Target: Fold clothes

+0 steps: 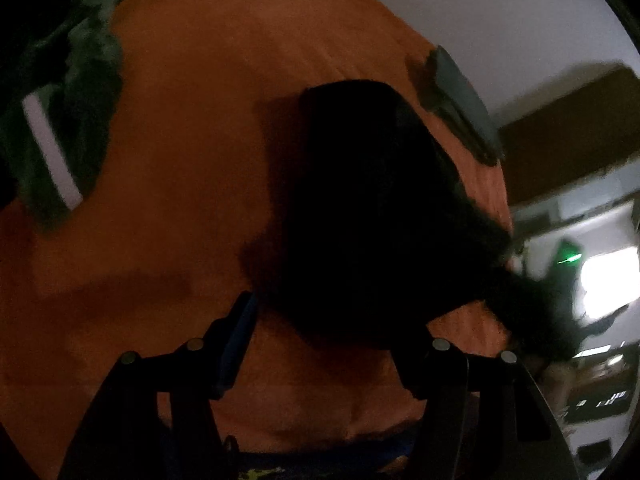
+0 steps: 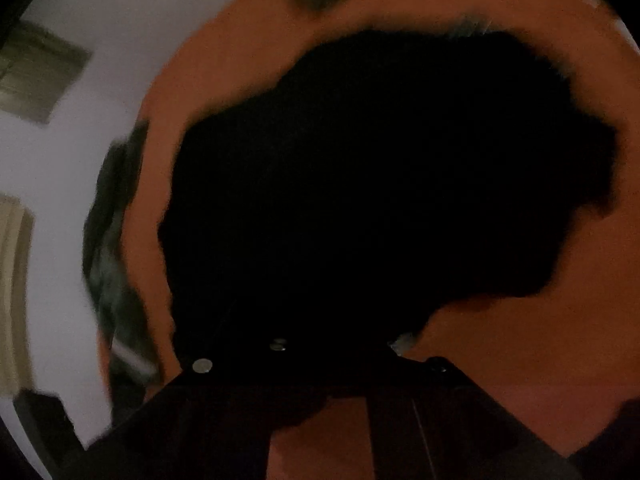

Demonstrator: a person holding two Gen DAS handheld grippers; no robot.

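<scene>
Nearest in the left wrist view, the left gripper [image 1: 324, 340] hangs with its jaws spread over the orange sheet [image 1: 180, 184], the near edge of the black garment [image 1: 372, 216] between them but not pinched. The right gripper [image 2: 320, 344] has its jaws pressed together, seemingly on that black garment [image 2: 380, 184], though darkness hides the contact. Farther left lies a dark green garment [image 1: 76, 120], and a folded grey piece [image 1: 460, 104] sits at the far right edge.

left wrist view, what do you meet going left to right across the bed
green garment with a white stripe → bare orange sheet → black garment → grey-green folded item at the sheet's edge → white wall
</scene>
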